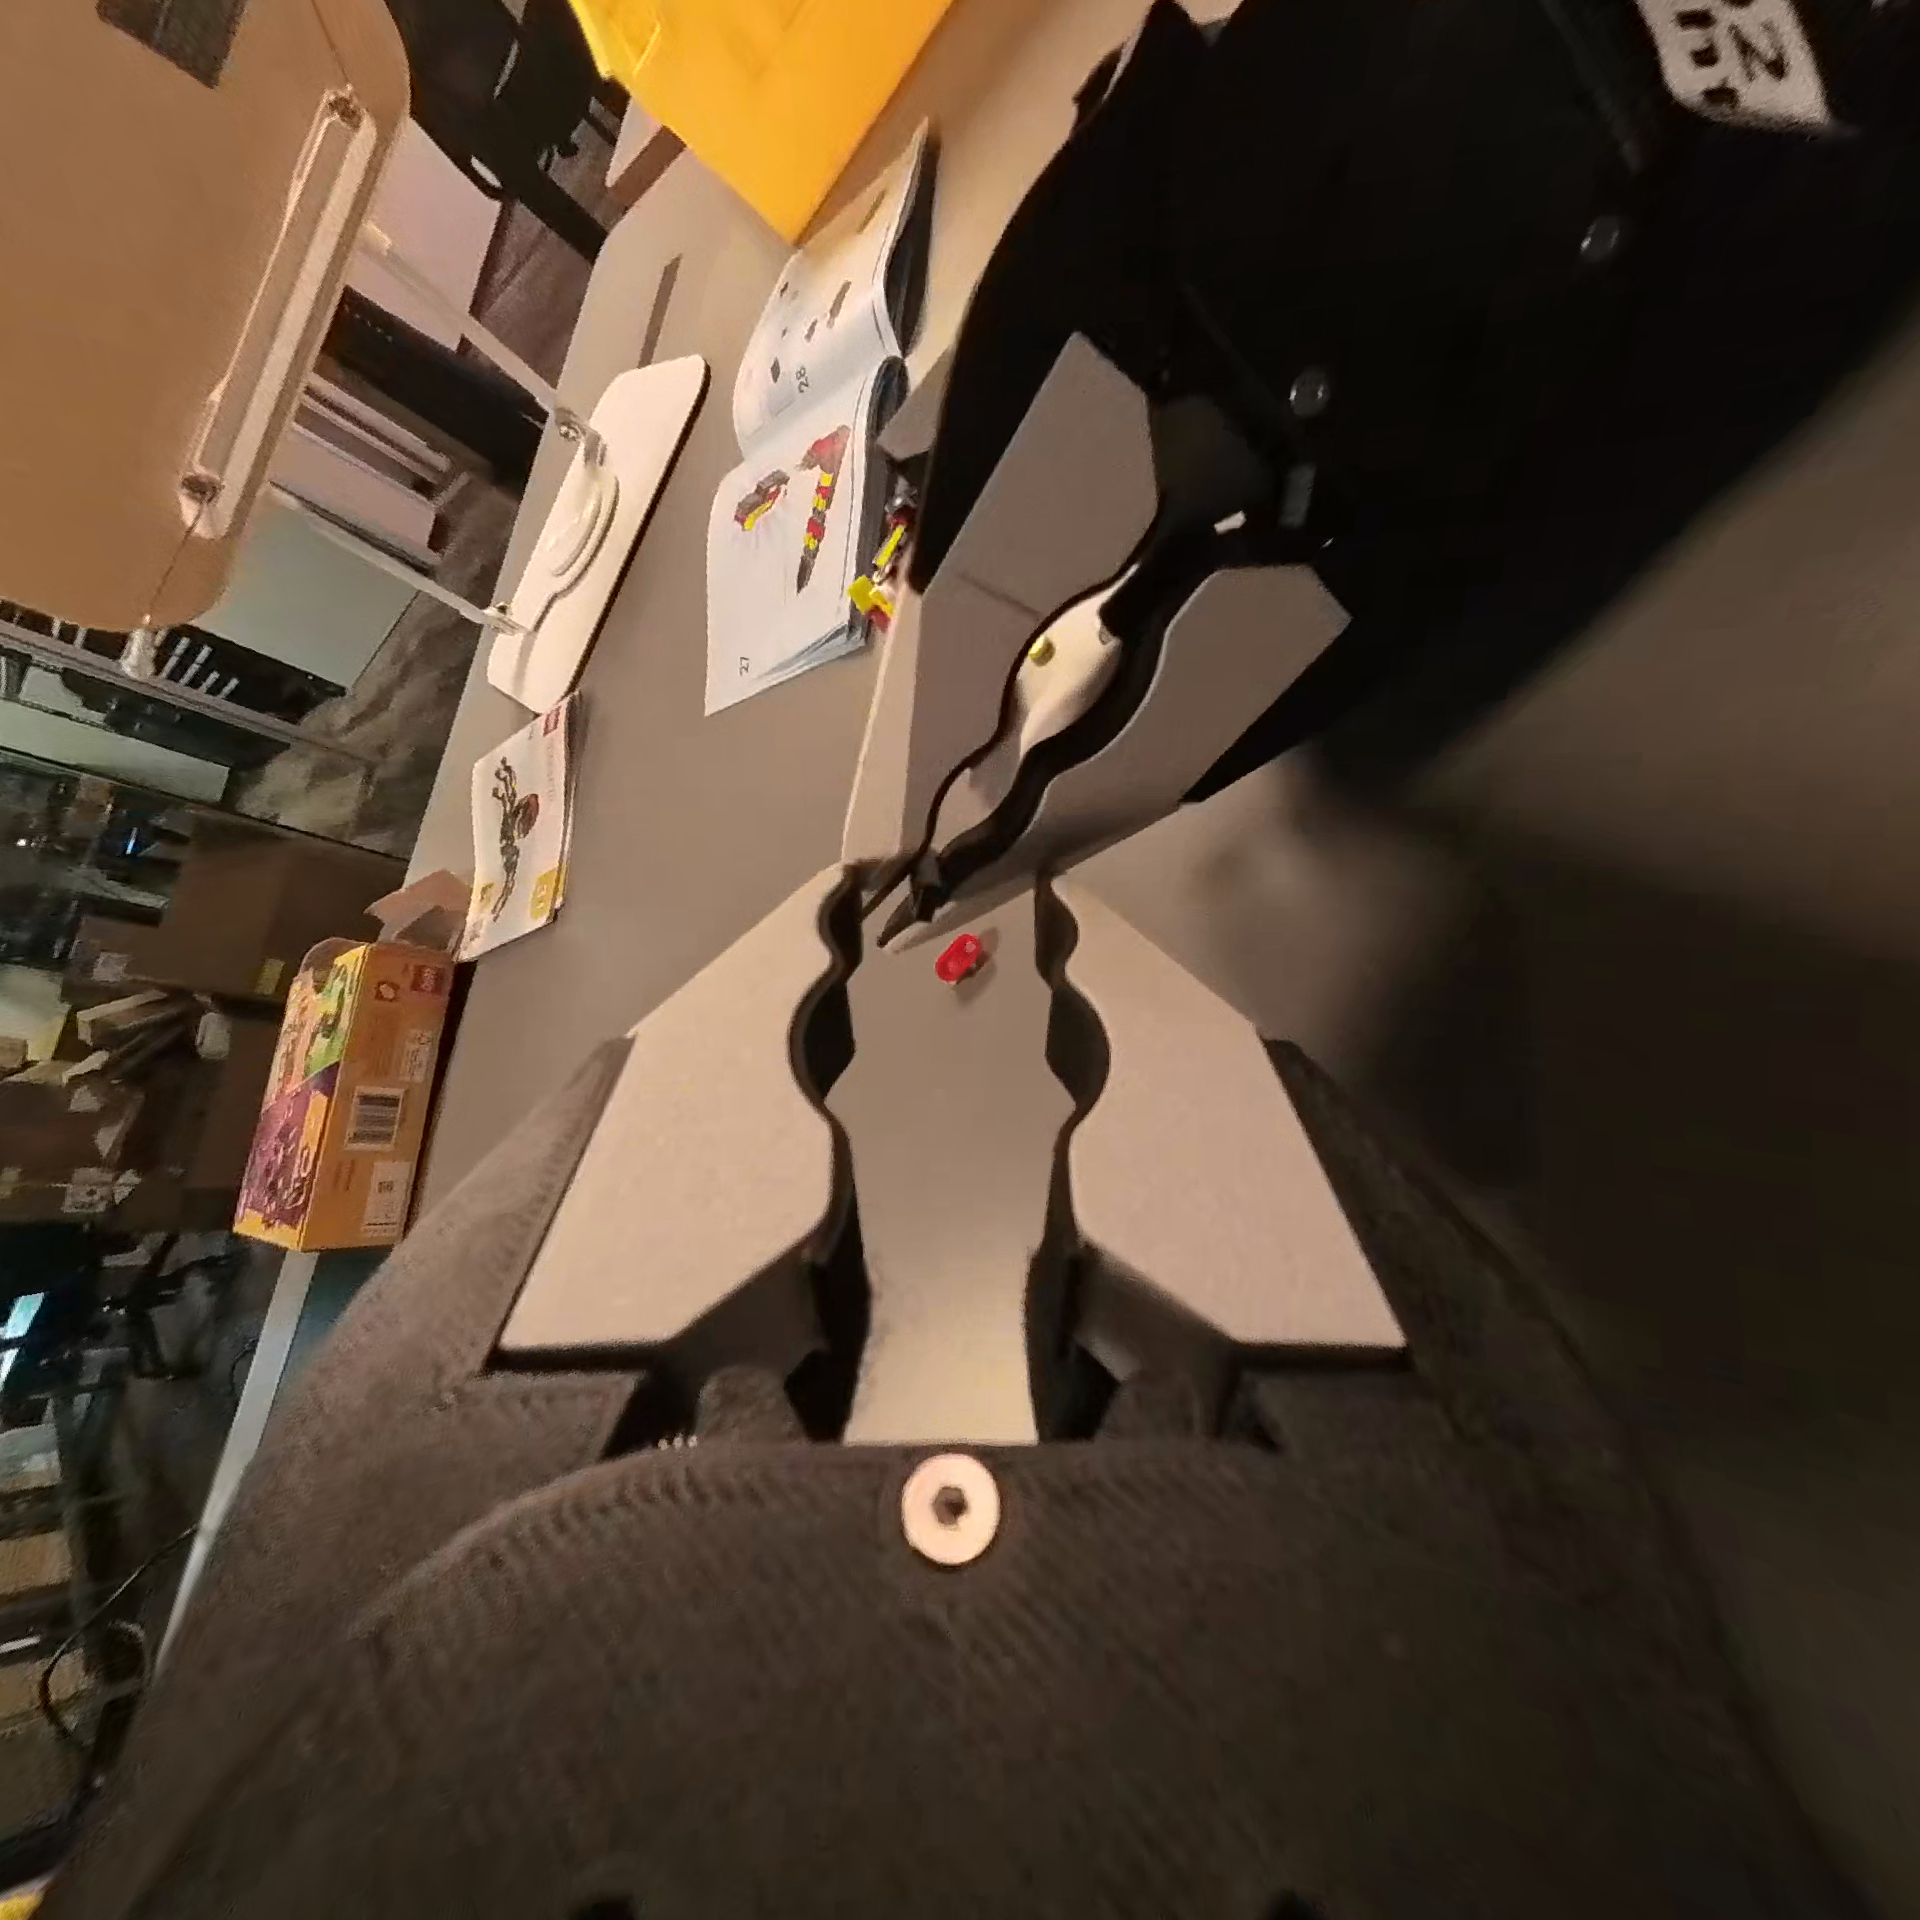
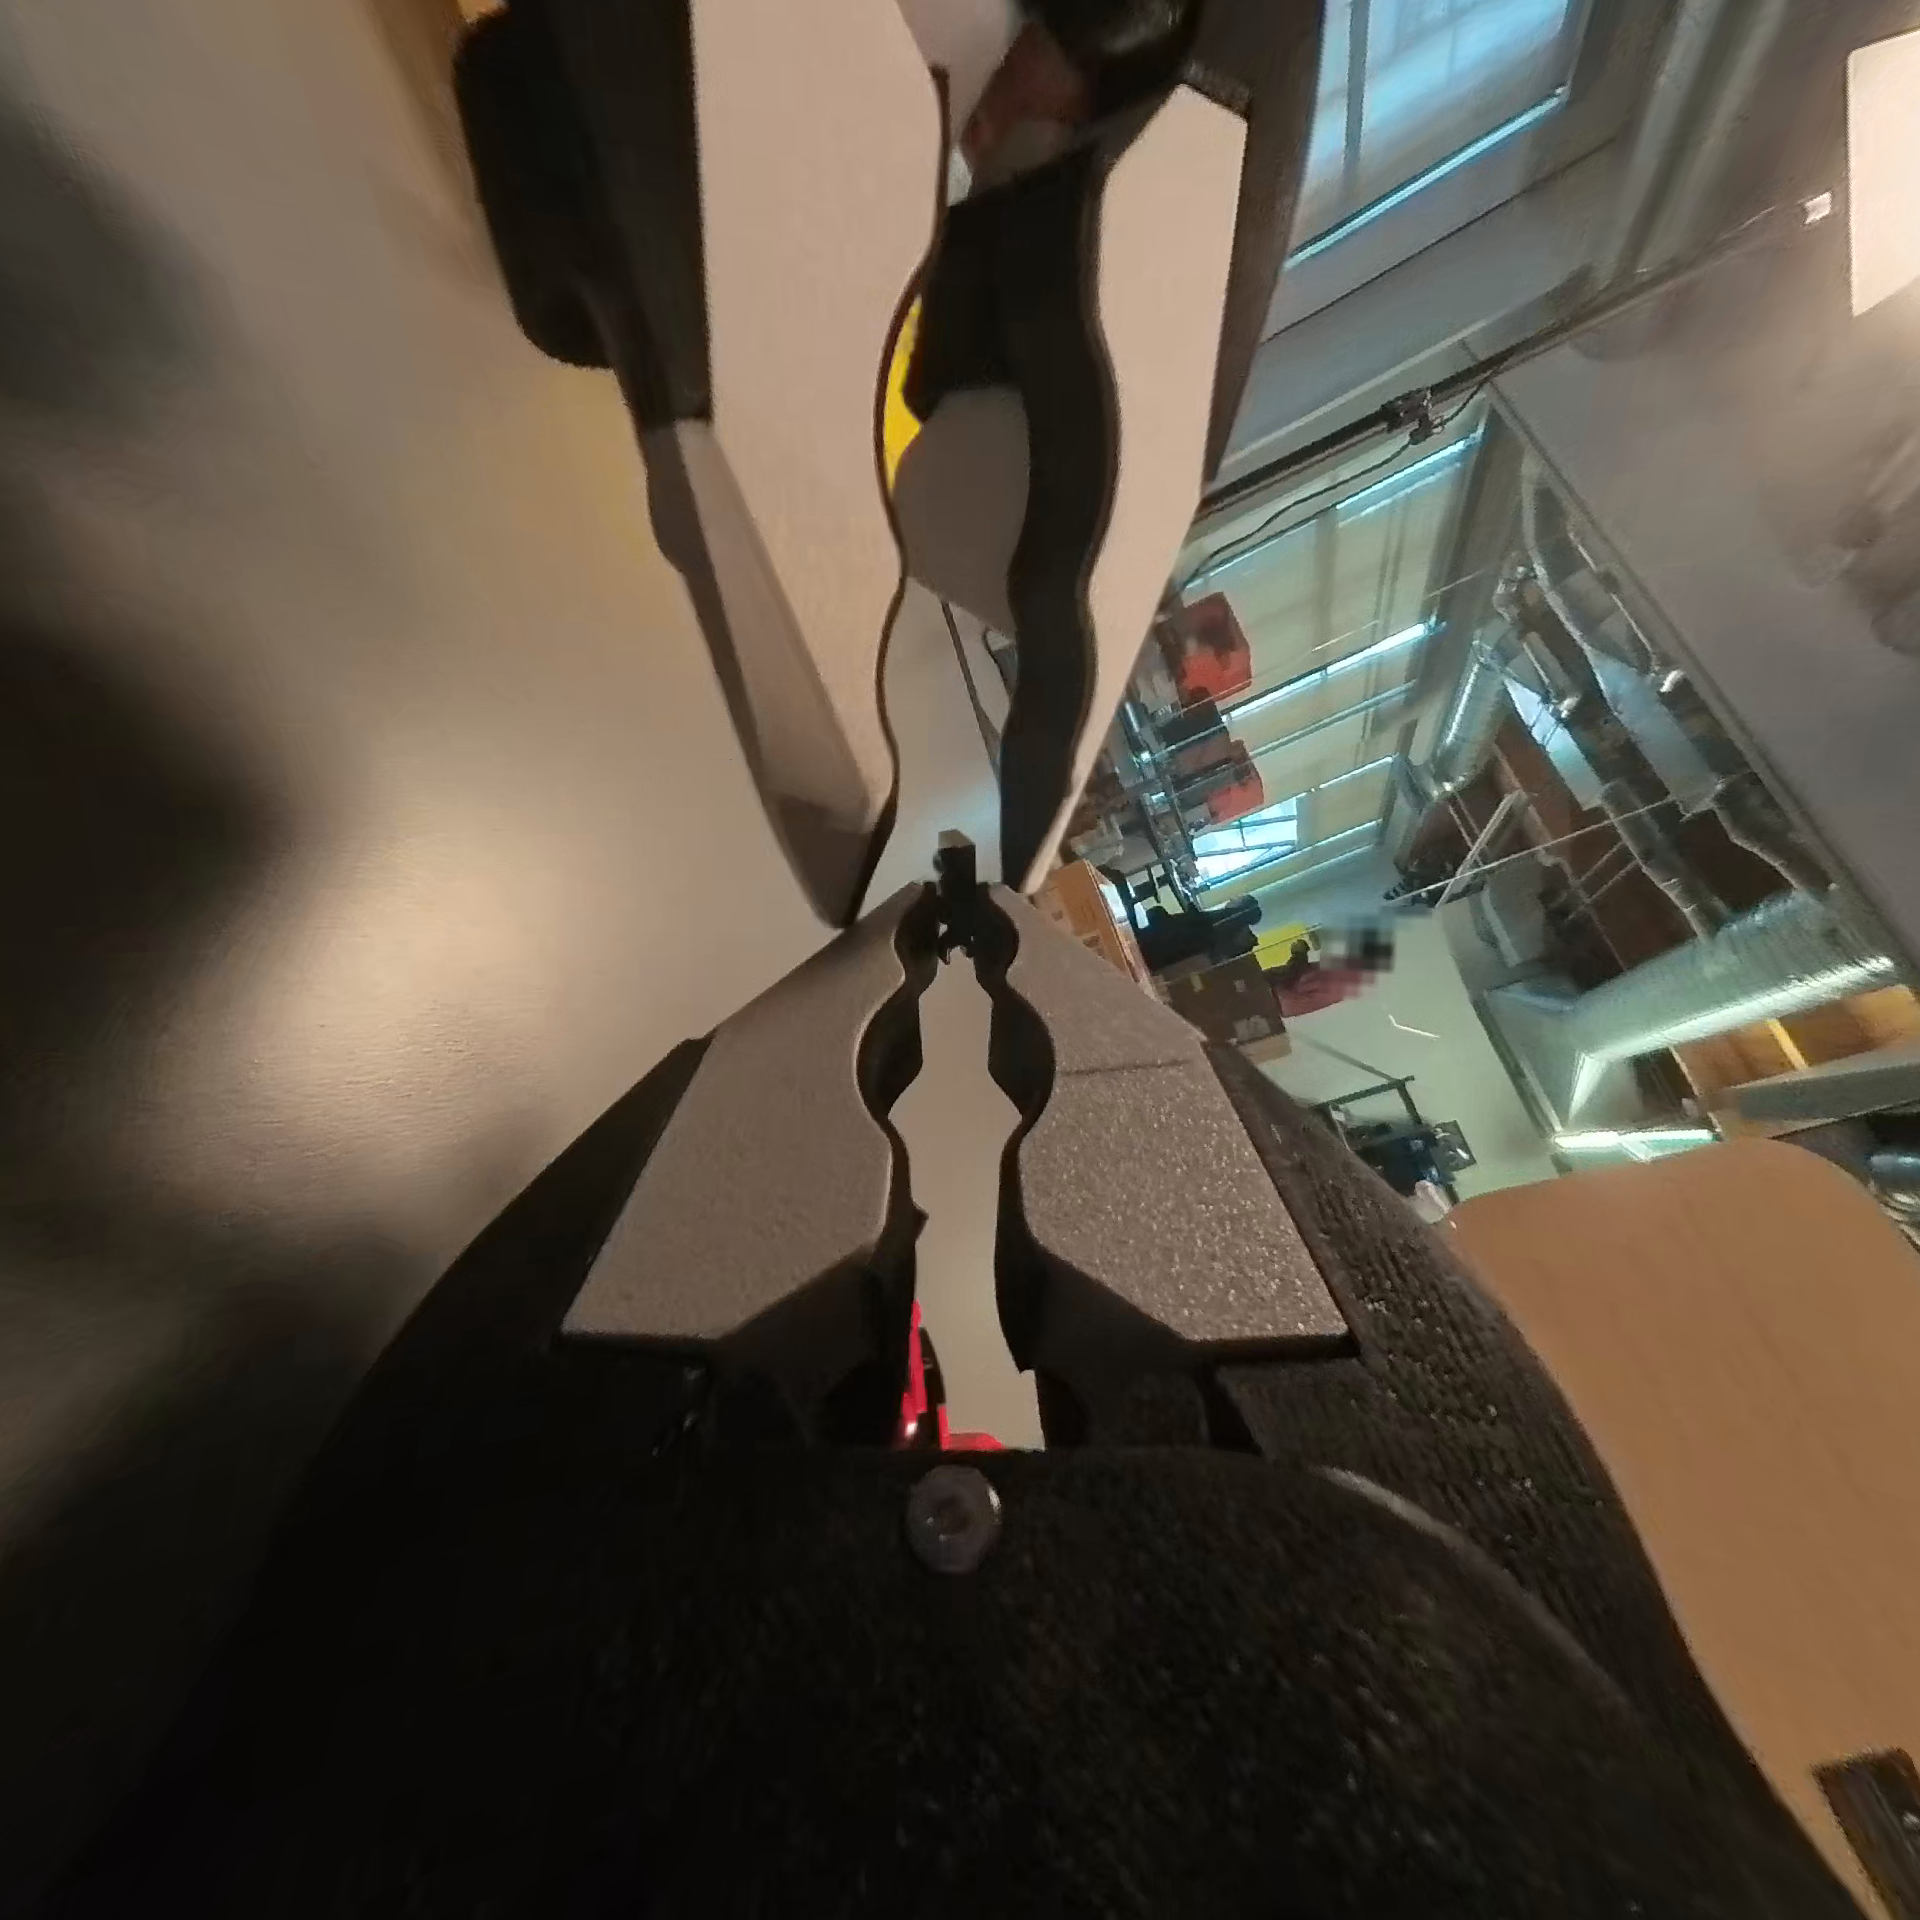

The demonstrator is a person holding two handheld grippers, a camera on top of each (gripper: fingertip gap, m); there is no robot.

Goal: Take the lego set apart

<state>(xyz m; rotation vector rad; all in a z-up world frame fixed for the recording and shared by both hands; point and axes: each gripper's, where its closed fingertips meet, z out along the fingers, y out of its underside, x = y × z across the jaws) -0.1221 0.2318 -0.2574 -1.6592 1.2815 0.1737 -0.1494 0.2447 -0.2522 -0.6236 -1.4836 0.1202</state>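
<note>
Lego-wise, a yellow cardboard set box (image 1: 348, 1091) is standing at the left on the grey table (image 1: 675, 831), with an open instruction booklet (image 1: 800, 499) lying further along. Left gripper (image 1: 948, 914) is sitting with its fingers apart over a small red brick (image 1: 958, 957). Right gripper (image 2: 954, 920) is pinching a tiny black lego piece (image 2: 954, 883) at its tips, touching the left one's tips.

Table (image 1: 665, 831): carries all items below.
Open booklet (image 1: 800, 520): far, left of right gripper (image 1: 904, 914).
Closed booklet (image 1: 520, 821): nearer, left.
Box (image 1: 343, 1091): nearest, at left edge.
Loose piece (image 1: 958, 958): between left gripper (image 1: 945, 894) fingertips, on table.
</note>
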